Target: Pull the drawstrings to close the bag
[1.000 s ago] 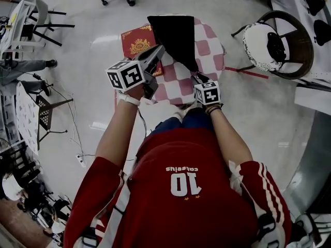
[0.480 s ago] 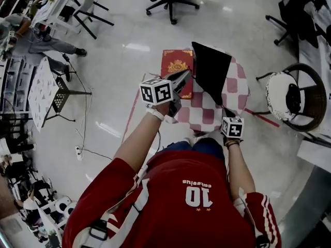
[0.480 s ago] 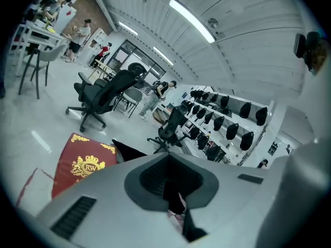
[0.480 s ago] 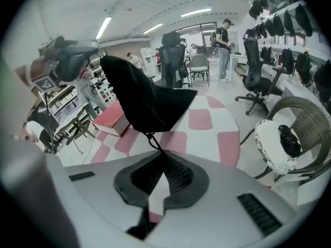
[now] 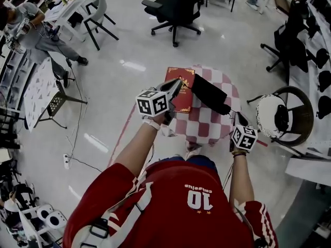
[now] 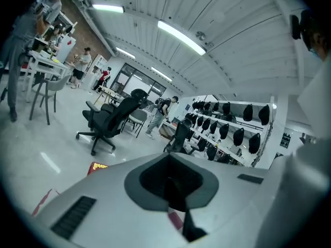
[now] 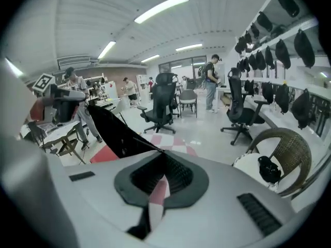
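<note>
1. Black bag (image 5: 209,93) hangs stretched above the checked table (image 5: 207,130). Its long axis runs from the back-left corner, by the red book (image 5: 181,94), toward the right edge.
2. Your left gripper (image 5: 177,82) is clamped tight on the bag's back-left end. Your right gripper (image 5: 235,119) is pinched closed on the drawstring (image 7: 148,145) — a thin taut line leading back to the bag.
3. The bag lies between both grippers, so the closing pull likely wants your hands drawn apart along that axis.
4. A second ago the bag stood as a broad sheet, with your right gripper low at the near edge — now it is a narrow band.
</note>
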{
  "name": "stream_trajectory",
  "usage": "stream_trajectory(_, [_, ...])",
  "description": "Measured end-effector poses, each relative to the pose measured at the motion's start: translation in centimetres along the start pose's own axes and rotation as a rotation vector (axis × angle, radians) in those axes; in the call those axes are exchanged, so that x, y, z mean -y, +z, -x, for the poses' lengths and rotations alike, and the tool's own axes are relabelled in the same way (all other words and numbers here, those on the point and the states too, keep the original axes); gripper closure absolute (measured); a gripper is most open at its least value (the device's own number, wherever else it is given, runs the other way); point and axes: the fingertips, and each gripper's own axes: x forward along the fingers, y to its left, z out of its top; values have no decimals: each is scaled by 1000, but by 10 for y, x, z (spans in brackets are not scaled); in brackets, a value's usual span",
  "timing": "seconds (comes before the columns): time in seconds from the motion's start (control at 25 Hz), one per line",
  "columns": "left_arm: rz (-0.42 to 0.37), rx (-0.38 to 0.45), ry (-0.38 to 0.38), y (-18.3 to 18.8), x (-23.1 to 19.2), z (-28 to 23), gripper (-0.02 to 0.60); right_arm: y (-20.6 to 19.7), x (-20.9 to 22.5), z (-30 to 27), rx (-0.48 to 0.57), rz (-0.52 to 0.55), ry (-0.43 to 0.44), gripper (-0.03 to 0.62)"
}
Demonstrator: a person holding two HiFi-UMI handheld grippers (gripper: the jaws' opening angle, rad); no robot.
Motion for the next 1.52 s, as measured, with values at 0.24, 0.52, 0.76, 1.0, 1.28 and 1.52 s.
stream_trajectory(0.24, [-47,120,18,32,19,35,574,66,-14,57,171,25,-13,579])
stream_trajectory(0.52, [-161,186,11,52,48,66,574,107,-29,126,311,52,-24,577])
stream_trajectory(0.76, [-252,209,26,61,65,90,574,119,-38,173,383,66,-52,579])
stream_trajectory(1.0, [-366,196,70,73,76,119,574,129,-42,213,443,68,-82,579])
stream_trajectory(1.28, [-384,216,91,85,66,149,574,131,-45,230,474,40,-99,579])
stream_trajectory(1.52, [-368,224,123,91,53,169,574,133,-46,238,481,16,-129,579])
